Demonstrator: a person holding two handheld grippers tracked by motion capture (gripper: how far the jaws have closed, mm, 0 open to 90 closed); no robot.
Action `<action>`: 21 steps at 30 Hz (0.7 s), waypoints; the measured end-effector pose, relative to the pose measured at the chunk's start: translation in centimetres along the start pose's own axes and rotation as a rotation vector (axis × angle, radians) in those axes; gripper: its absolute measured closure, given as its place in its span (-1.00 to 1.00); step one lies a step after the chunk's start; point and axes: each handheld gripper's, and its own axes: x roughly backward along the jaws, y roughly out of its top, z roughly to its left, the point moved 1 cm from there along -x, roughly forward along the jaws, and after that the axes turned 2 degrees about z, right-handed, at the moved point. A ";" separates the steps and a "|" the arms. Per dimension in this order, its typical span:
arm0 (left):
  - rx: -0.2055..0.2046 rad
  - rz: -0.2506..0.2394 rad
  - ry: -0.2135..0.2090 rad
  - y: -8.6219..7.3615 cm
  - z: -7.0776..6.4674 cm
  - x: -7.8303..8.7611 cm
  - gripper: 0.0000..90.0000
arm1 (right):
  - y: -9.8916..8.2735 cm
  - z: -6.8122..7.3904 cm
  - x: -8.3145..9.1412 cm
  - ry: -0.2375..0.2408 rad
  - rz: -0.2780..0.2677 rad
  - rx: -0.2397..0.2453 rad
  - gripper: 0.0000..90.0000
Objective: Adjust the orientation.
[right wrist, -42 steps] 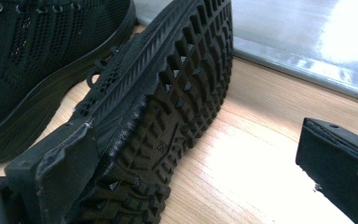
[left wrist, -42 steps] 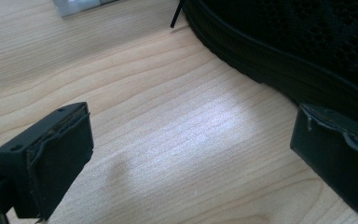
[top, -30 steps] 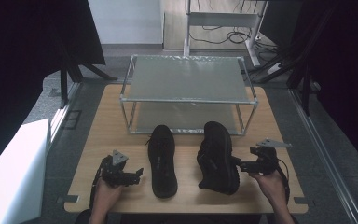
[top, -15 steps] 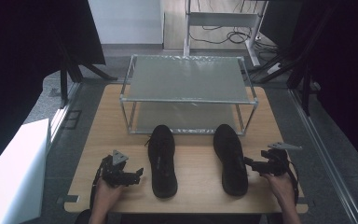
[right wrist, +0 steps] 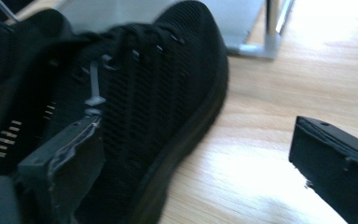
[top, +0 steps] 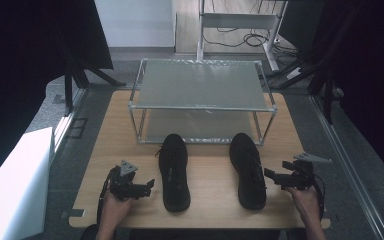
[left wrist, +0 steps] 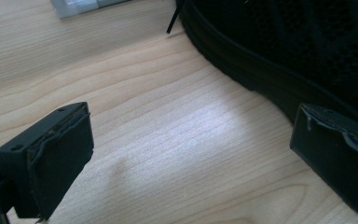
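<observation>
High view shows two black shoes side by side before the rack [top: 200, 100], toes toward it, likely lined up for shelving. Left gripper [top: 147, 186] gapes empty beside the left shoe [top: 174, 172]; right gripper [top: 271, 176], also spread, flanks the right shoe [top: 247, 170].

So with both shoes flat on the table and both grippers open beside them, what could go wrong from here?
1. The right hand-held gripper sits close against the right shoe; one pad lies over its mesh side, so closing could snag the laces or nudge the shoe askew.
2. The left shoe has a loose lace end trailing on the wooden table; it could catch on the metal rack just ahead of the toes.
</observation>
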 end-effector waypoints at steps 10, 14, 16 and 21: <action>0.029 -0.053 -0.032 1.0 -1.0 0.6 -1.00 | 0.5 0.9 0.0 0.047 -0.037 -0.010 -0.99; 0.034 -0.067 -0.035 1.4 -1.3 0.8 -1.00 | 0.5 1.2 -0.2 0.050 -0.032 -0.004 -0.99; 0.030 -0.069 -0.035 1.5 -1.5 0.8 -1.00 | 0.6 1.3 -0.3 0.053 -0.028 0.002 -0.99; 0.019 -0.069 -0.042 1.9 -2.1 0.7 -1.00 | 0.7 1.6 -0.6 0.056 -0.016 0.015 -0.99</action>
